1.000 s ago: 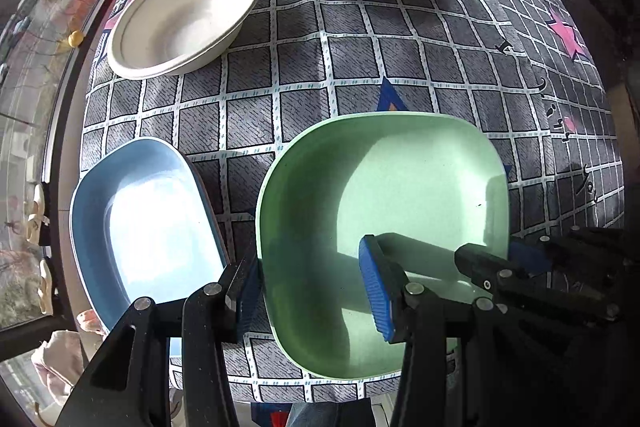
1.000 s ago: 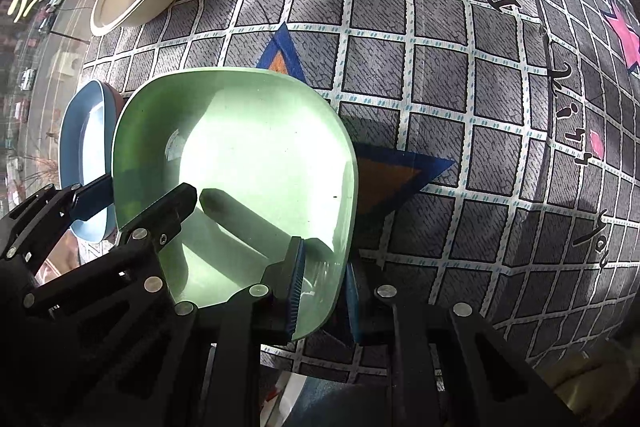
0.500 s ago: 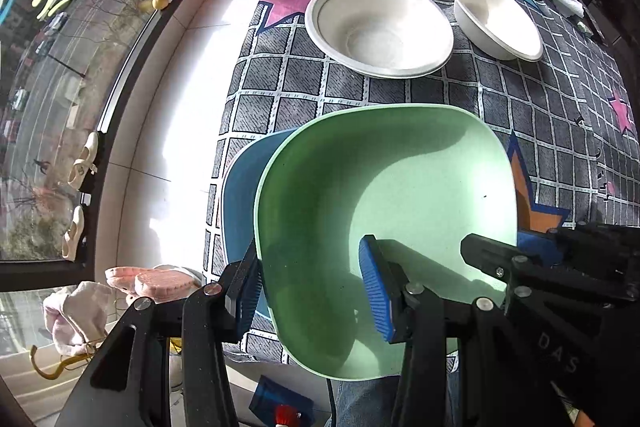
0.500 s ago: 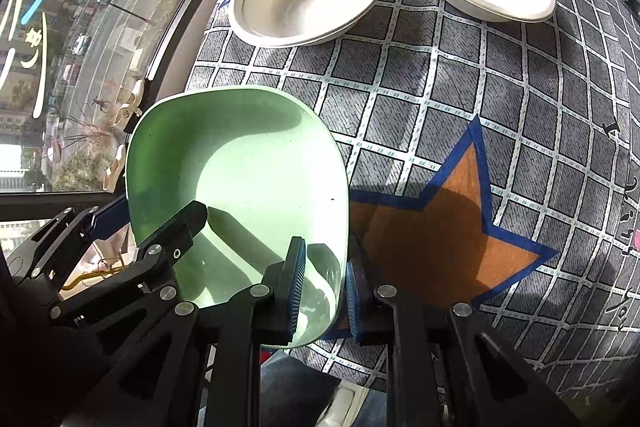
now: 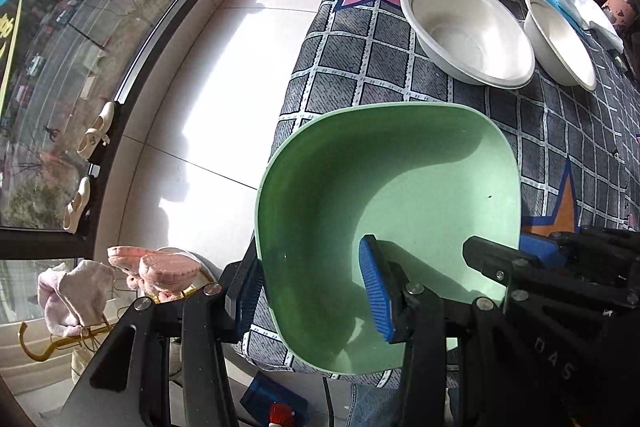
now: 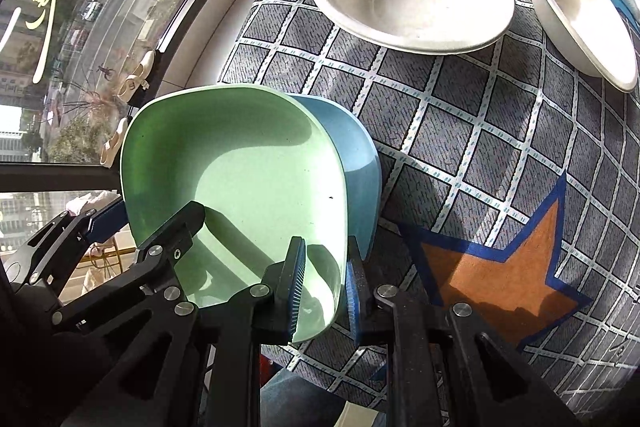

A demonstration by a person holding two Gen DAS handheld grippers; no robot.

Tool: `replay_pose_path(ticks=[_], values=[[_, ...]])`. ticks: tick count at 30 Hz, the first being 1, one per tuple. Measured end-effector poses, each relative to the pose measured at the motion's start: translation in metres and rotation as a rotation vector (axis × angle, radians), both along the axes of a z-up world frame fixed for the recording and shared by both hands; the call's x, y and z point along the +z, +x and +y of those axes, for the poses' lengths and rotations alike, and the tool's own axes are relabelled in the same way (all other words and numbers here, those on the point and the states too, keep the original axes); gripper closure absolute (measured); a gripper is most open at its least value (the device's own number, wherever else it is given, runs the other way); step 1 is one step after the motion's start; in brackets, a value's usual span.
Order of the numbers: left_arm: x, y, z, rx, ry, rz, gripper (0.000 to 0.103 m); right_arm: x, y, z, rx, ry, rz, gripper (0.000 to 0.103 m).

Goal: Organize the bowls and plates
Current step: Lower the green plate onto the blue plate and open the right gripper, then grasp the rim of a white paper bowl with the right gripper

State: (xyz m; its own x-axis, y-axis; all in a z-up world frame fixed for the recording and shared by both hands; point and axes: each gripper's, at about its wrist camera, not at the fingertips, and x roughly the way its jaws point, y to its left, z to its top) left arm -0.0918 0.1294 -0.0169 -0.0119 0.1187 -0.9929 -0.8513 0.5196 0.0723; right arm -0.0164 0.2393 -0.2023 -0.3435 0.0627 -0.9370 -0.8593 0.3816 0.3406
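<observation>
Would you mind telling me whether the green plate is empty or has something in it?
Empty. The green plate shows only bare surface and gripper shadows, apart from one tiny dark speck. The right gripper pinches its rim.

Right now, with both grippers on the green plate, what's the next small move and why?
Probably lower the green plate onto the blue plate showing just beneath it. The left gripper and right gripper each clamp a rim, and it looks roughly lined up.
</observation>
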Motion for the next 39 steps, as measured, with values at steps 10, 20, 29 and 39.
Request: replay_pose_path(ticks=[10,20,29,39], values=[[0.001,-0.008,0.008,0.036,0.027,0.041,0.023,0.001,0.022,0.003,-0.052,0.071,0.055,0.039],[0.013,0.011,0.014,0.017,0.050,0.033,0.023,0.011,0.069,-0.012,-0.135,0.080,-0.003,0.023],[0.032,0.065,0.011,-0.075,0.058,-0.041,0.023,0.018,0.130,-0.033,-0.247,0.055,-0.047,0.023],[0.050,0.142,0.035,-0.139,0.079,-0.128,0.023,0.037,0.215,-0.026,-0.343,0.067,-0.162,0.023]])
